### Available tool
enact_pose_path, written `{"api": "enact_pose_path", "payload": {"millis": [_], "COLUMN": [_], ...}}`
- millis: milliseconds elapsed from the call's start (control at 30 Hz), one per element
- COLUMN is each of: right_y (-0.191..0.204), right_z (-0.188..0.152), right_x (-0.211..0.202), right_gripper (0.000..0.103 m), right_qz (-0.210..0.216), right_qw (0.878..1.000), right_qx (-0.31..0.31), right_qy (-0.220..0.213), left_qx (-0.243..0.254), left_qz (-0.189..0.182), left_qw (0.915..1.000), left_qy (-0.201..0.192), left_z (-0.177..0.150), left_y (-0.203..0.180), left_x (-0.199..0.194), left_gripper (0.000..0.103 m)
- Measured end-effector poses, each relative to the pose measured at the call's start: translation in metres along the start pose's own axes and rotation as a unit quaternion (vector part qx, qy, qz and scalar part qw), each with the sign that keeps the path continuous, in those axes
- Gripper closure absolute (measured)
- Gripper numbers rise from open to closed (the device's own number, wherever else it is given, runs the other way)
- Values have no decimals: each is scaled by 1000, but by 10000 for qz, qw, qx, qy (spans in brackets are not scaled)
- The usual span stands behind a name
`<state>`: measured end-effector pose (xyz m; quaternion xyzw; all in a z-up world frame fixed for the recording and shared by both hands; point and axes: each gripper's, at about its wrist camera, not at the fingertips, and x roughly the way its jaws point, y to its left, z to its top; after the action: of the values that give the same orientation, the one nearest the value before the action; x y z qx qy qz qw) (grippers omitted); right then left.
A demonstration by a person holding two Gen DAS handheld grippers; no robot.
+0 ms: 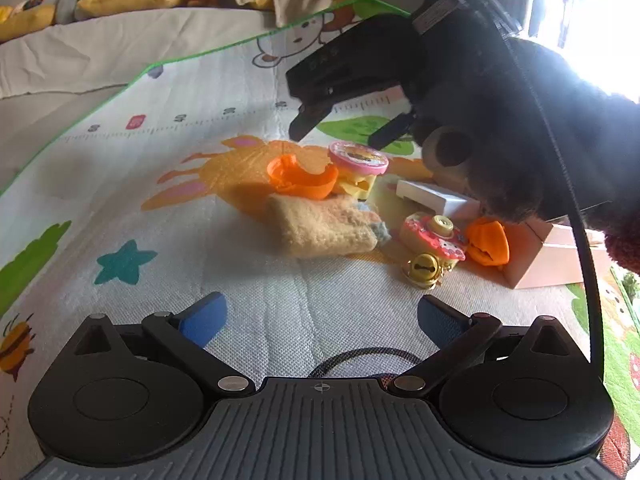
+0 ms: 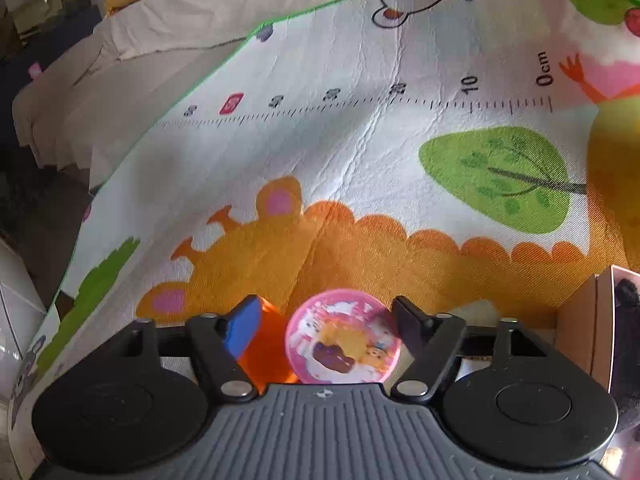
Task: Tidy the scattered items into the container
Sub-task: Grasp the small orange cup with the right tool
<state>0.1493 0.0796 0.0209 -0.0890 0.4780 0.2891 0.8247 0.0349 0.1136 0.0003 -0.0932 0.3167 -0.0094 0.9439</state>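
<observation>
just above the pink round toy [image 2: 343,338] beside the orange cup [image 1: 303,176], near the cardboard box [image 1: 554,254], the right gripper [image 2: 320,330] hangs with jaws apart and should straddle the rim squarely before squeezing, while the left gripper [image 1: 322,316] waits spread and empty.

Pink-lidded toy [image 2: 343,338] upright on mat – cardboard box [image 1: 548,256] nearby.

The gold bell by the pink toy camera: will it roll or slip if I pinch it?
Probably both. The gold bell looks round and shiny, so flat pads may squeeze it out. It lies loose on the mat, so a nudge would likely roll it.
</observation>
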Motion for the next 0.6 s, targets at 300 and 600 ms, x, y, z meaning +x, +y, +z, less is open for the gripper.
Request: {"api": "enact_pose_path", "payload": {"millis": [300, 600], "right_y": [-21, -48], "right_z": [-31, -17], "right_x": [-70, -17], "right_gripper": [26, 22], "right_qz": [126, -622], "right_qw": [9984, 9975], "right_qx": [-493, -69], "right_qy": [236, 323], "left_qx": [-128, -114], "left_qz": [-215, -239], "left_qw": [9997, 9996], "left_qy": [-69, -52], "left_z": [0, 0], "left_y": [4, 5], "left_x": [-1, 0], "left_gripper": [0, 0]}}
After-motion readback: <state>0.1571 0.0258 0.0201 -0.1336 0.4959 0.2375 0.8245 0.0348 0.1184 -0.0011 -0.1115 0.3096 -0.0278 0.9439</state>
